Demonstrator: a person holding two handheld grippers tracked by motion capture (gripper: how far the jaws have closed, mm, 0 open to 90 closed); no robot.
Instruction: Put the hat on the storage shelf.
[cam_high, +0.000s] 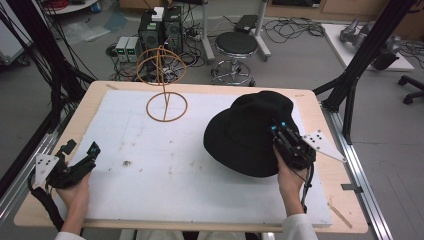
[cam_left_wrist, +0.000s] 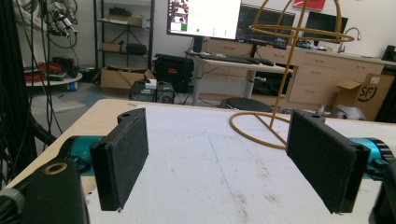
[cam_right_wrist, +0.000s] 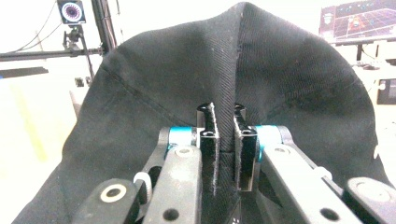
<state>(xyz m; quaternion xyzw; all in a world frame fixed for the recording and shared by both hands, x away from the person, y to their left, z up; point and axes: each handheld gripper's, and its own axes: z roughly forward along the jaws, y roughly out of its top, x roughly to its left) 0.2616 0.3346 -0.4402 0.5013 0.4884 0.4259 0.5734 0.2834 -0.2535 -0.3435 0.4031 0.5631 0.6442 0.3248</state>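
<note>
- Your left gripper (cam_high: 80, 155) is a black frame with teal fittings, flat black foam-faced pads (cam_left_wrist: 122, 156) and a grey three-cornered plate.
- Your right gripper (cam_high: 278, 131) matches it: silver link arms with screw holes, black trailing cable.
- You're wearing white sleeves (cam_high: 300, 226).

You are working in a robotics lab: black metal rig posts (cam_high: 367, 47) frame your wooden table (cam_high: 310, 102), tangled black cables (cam_high: 292, 25) cross the grey floor, desktop computer towers (cam_high: 160, 30) stand beside a round black stool (cam_high: 236, 45), and lit monitors (cam_left_wrist: 205, 17) sit on a desk beyond.
</note>
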